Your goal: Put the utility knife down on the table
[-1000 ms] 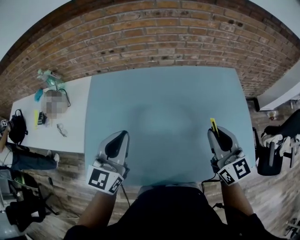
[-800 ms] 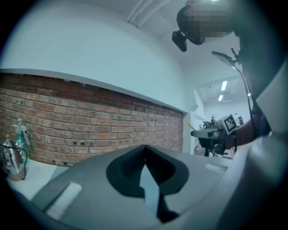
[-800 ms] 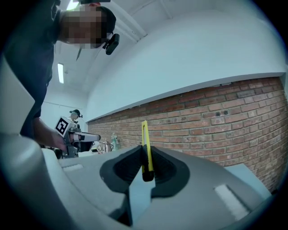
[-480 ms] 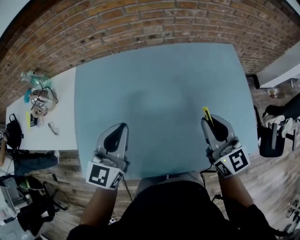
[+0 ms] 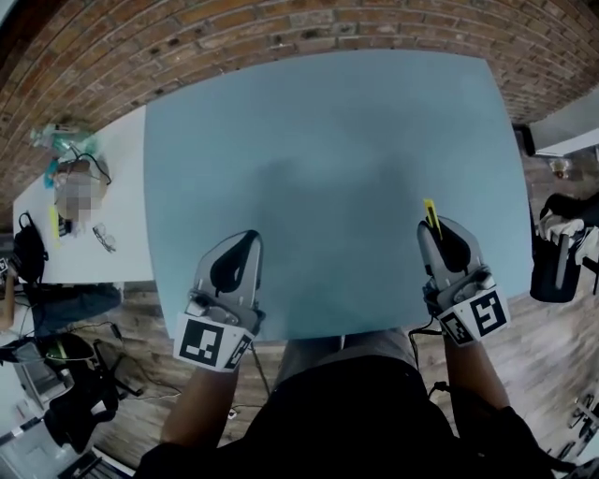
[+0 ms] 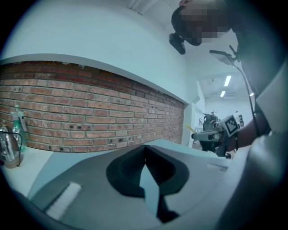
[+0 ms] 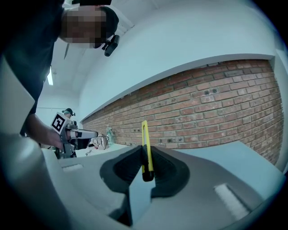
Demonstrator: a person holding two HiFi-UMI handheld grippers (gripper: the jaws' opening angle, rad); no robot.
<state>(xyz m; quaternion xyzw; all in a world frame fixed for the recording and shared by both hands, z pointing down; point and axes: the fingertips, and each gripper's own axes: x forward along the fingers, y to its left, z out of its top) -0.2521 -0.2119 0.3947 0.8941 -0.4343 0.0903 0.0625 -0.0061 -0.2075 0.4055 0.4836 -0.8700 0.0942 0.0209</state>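
The table [image 5: 328, 140] has a smooth, matt pale blue top, the brick wall [image 5: 187, 47] across the upper frame is rough and mortared, the floor [image 5: 552, 365] at lower right is grained wood planking, and the utility knife [image 7: 144, 139] is smooth yellow plastic between the matt grey plastic shells of the right tool [image 5: 436, 228].

Main table [image 5: 328, 140] at centre, brick wall [image 5: 281, 28] behind it. Side table [image 5: 126, 248] sits just beside its left edge, with clutter [image 5: 61, 140] at the far end. Left gripper [image 5: 245, 241] is over the near-left edge, right gripper [image 5: 436, 224] over the near-right edge; utility knife [image 5: 430, 211] sits between the right gripper's jaws, tip toward the wall
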